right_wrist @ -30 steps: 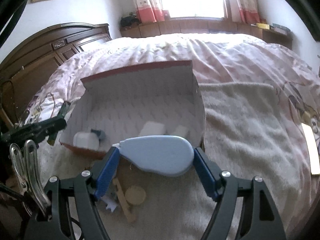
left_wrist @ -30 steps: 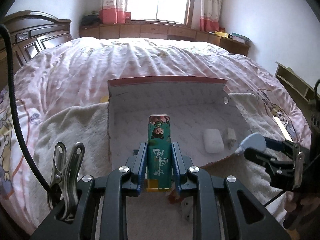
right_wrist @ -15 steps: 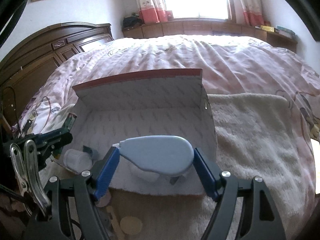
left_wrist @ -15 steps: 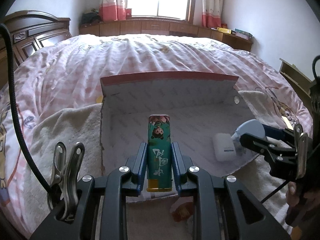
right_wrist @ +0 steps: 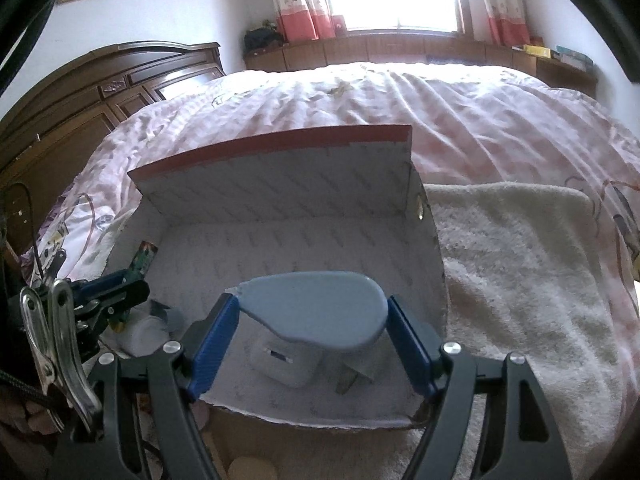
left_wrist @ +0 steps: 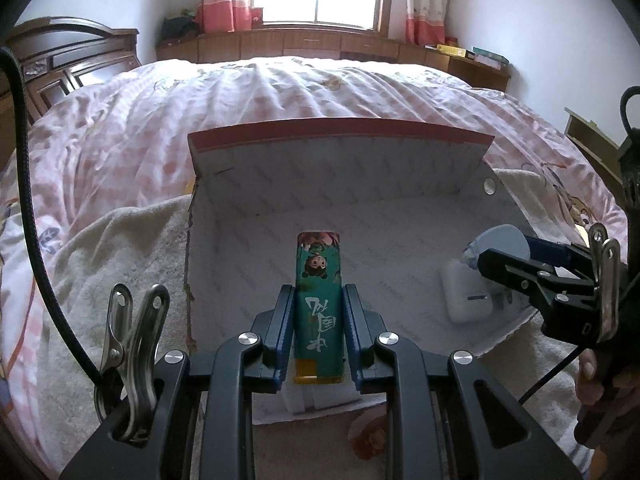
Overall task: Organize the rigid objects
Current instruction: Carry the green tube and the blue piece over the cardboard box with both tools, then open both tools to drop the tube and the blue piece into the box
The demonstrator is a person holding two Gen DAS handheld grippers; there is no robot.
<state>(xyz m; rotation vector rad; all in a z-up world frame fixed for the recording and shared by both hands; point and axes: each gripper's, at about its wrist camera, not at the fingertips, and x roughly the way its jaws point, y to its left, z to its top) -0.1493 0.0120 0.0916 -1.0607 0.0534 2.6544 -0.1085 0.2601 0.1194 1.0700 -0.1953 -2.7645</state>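
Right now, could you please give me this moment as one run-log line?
left gripper: shut on lighter | right gripper: shut on blue case | both over open box | earbud case inside

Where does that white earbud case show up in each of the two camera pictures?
Left wrist view: the white earbud case lies at the right on the box floor, just below the right gripper.
Right wrist view: the case sits low in the centre, partly hidden under the blue teardrop-shaped object held in the jaws.
Shared landmark: the open cardboard box with its red-edged flap.
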